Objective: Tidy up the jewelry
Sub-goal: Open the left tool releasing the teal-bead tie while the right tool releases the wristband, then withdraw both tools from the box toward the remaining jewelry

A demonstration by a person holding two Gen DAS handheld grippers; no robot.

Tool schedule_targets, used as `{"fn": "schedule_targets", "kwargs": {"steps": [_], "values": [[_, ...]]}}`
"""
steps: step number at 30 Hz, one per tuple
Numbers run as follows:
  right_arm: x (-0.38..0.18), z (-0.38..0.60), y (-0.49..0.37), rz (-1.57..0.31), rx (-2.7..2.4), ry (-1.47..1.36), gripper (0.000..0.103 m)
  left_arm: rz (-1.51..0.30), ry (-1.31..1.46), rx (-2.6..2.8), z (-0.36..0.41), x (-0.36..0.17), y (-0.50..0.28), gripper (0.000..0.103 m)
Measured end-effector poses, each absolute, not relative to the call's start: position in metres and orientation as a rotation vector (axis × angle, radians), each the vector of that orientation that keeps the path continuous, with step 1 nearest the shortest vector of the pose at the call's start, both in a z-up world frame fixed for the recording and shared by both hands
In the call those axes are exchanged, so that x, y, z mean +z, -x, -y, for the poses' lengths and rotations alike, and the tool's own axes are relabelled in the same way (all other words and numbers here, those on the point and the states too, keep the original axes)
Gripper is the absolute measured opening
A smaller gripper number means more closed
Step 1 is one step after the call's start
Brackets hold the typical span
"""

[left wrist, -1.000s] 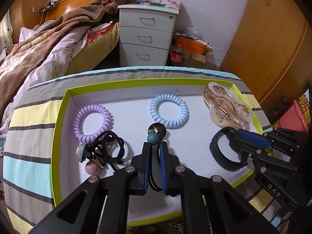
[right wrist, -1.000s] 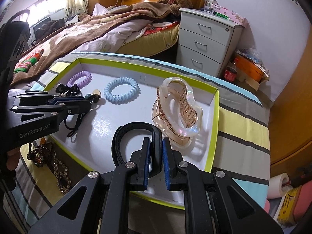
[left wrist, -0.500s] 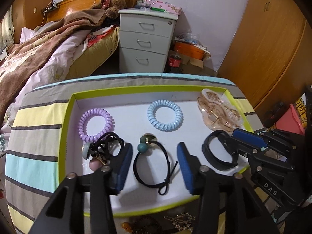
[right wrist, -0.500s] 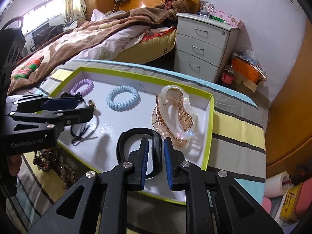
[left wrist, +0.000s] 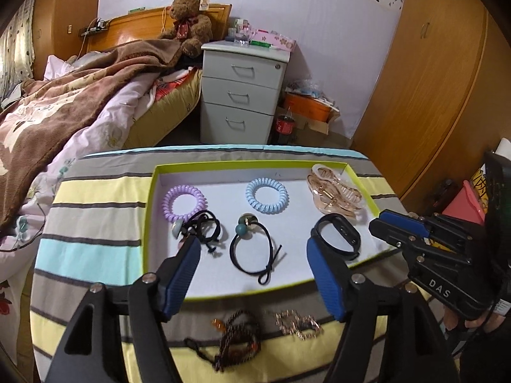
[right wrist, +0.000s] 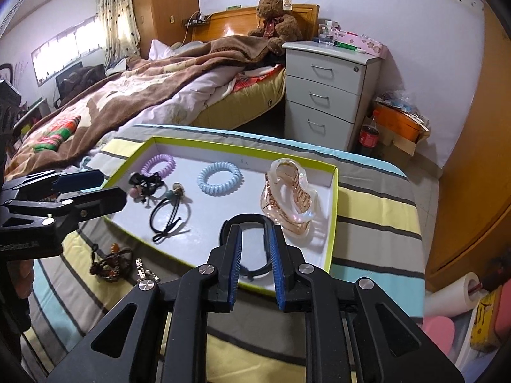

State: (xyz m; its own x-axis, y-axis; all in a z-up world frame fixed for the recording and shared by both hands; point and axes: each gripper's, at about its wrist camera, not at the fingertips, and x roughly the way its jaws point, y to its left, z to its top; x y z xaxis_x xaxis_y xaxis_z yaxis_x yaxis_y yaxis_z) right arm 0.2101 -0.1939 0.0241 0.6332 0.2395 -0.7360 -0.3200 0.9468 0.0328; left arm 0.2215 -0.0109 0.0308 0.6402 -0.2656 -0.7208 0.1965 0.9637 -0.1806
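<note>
A white tray with a lime rim (left wrist: 153, 223) (right wrist: 332, 217) lies on the striped table. In it are a purple coil tie (left wrist: 183, 202), a blue coil tie (left wrist: 266, 195), a clear amber claw clip (left wrist: 335, 193) (right wrist: 287, 199), a black beaded hair tie (left wrist: 252, 249) (right wrist: 169, 214), a tangled black tie (left wrist: 204, 228) and a black wristband (left wrist: 338, 233) (right wrist: 247, 220). My left gripper (left wrist: 252, 249) is open wide above the tray's near edge, empty. My right gripper (right wrist: 254, 233) is open, its fingers astride the wristband, which lies in the tray.
On the cloth in front of the tray lie a brown beaded bracelet (left wrist: 236, 338) (right wrist: 110, 261) and a gold chain piece (left wrist: 297, 320). A bed (left wrist: 64, 111) and a grey drawer unit (left wrist: 242, 92) stand behind the table. A wooden wardrobe (left wrist: 431, 79) is at right.
My left gripper let go of the black beaded hair tie, opened wide and pulled back and up. My right gripper opened off the wristband and drew back.
</note>
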Motion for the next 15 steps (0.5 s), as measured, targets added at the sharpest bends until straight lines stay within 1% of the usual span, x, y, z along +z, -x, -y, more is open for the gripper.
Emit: {"fn": "schedule_targets", "kwargs": {"steps": [1, 2, 3, 9, 15], "values": [[0.026, 0.194, -0.207, -0.821, 0.322, 0.097, 0.031, -0.83, 0.09, -0.264, 0.009, 0.033, -0.217, 0.072], [0.027, 0.194, -0.204, -0.815, 0.327, 0.087, 0.036, -0.823, 0.093, -0.261, 0.006, 0.035, -0.212, 0.073], [0.029, 0.194, -0.198, -0.809, 0.339, 0.077, 0.037, -0.816, 0.099, -0.261, 0.003, 0.036, -0.207, 0.074], [0.028, 0.189, -0.177, -0.796, 0.371, 0.055, 0.037, -0.787, 0.137, -0.228, -0.02, 0.042, -0.18, 0.081], [0.014, 0.168, -0.164, -0.823, 0.454, 0.072, 0.037, -0.782, 0.2, -0.178, -0.05, 0.035, -0.156, 0.083]]}}
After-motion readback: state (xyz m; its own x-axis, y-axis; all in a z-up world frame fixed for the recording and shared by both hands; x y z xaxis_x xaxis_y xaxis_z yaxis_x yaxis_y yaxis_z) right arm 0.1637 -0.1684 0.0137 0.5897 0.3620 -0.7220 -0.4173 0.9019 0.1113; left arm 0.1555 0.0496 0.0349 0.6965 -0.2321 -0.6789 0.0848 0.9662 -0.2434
